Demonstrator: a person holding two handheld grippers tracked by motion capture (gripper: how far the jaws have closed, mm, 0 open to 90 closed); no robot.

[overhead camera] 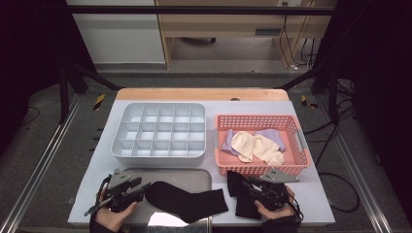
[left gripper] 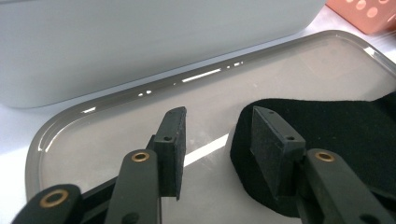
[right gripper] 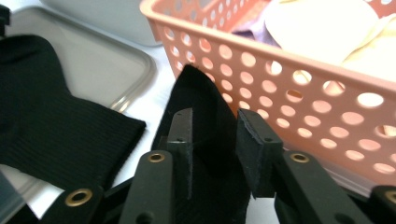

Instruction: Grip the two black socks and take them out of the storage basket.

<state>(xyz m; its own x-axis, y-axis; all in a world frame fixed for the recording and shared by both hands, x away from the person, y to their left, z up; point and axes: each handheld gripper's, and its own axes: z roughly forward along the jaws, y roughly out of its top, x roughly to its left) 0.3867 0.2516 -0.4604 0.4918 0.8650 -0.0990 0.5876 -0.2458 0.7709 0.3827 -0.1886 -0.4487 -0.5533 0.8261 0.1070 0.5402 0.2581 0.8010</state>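
A black sock (overhead camera: 187,201) lies flat across the grey tray (overhead camera: 194,175) at the table's front. My left gripper (overhead camera: 137,190) rests at the sock's left end. Its jaws stand apart over the tray (left gripper: 116,135), with the sock's edge (left gripper: 327,130) under the right-hand jaw and nothing pinched. A second black sock (overhead camera: 240,194) lies crumpled just right of the tray, against the pink basket (overhead camera: 291,124). My right gripper (overhead camera: 245,187) is over it. In the right gripper view the jaws (right gripper: 215,123) straddle this sock (right gripper: 201,93) with a gap, and the pads are not pressing.
A grey divided organizer box (overhead camera: 160,131) stands behind the tray. The pink basket holds cream socks (overhead camera: 257,145) and a lilac one (overhead camera: 274,136). The table's front edge is close to both hands.
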